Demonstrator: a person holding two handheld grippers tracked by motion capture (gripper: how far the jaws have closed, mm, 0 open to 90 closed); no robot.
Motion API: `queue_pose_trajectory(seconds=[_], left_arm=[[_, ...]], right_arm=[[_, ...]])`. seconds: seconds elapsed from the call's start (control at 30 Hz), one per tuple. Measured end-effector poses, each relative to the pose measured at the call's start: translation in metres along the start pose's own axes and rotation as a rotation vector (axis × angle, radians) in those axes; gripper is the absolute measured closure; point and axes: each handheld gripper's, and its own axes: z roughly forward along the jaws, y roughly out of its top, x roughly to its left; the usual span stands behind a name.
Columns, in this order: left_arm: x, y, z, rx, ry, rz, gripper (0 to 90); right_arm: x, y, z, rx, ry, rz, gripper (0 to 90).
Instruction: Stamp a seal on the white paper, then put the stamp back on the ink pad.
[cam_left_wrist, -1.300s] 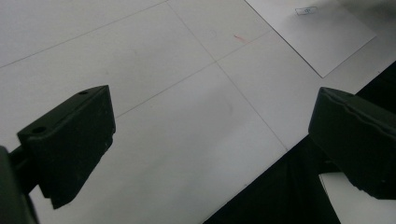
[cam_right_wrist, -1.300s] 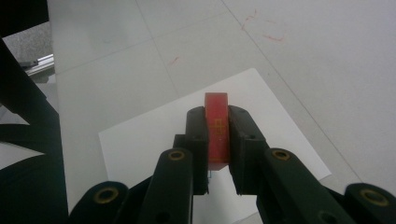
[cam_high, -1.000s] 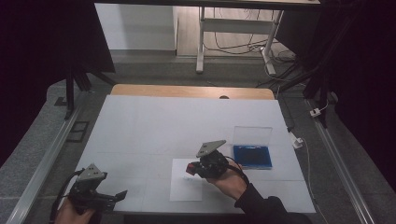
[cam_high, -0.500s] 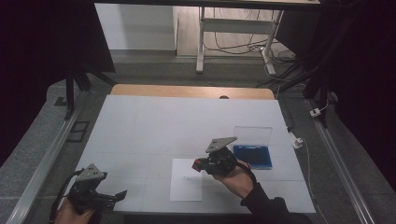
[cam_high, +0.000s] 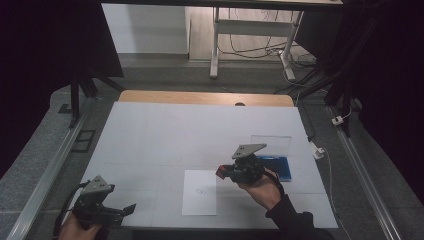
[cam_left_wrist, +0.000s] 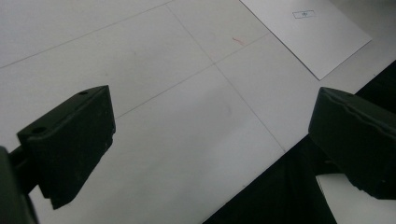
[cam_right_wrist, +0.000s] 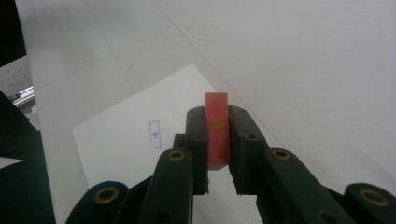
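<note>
High view: right gripper (cam_high: 223, 172) holds small red rectangular block (cam_high: 220, 172) over matte white tabletop (cam_high: 165, 130), just right of flat white paper sheet (cam_high: 200, 192); blue tray (cam_high: 280, 166) with clear lid behind; since earlier frame gripper shifted right, off sheet; block clenched between black jaws, top protruding; left gripper (cam_high: 127, 209) near left corner, jaws released, unmoved.

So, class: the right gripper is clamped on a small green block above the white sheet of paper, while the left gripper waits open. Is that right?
Not quite: the block is red, not green, as the right gripper view shows. The right gripper is clamped on it above the white sheet of paper, and the left gripper waits open.
</note>
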Motion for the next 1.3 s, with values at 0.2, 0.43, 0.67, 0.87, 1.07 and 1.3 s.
queue_pose_trajectory(seconds=[0.2, 0.43, 0.67, 0.87, 1.07, 1.3], left_arm=[[0.0, 0.0, 0.0, -0.001, 0.0, 0.001, 0.9], [0.001, -0.001, -0.001, -0.007, -0.007, -0.001, 0.9], [0.001, -0.001, -0.001, -0.007, -0.007, -0.001, 0.9], [0.001, -0.001, -0.001, -0.008, -0.009, -0.002, 0.9], [0.0, 0.0, -0.001, -0.007, -0.008, -0.001, 0.9], [0.0, 0.0, -0.001, -0.007, -0.007, -0.001, 0.9]], right_arm=[[-0.009, -0.004, -0.007, -0.005, -0.026, 0.021, 79.2], [-0.019, -0.007, -0.015, -0.011, -0.057, 0.048, 79.2], [-0.026, -0.011, -0.02, -0.002, -0.083, 0.049, 79.2], [-0.031, -0.013, -0.024, -0.005, -0.099, 0.063, 79.2], [-0.04, -0.017, -0.03, -0.003, -0.136, 0.08, 79.2], [-0.048, -0.022, -0.036, -0.004, -0.159, 0.104, 79.2]])
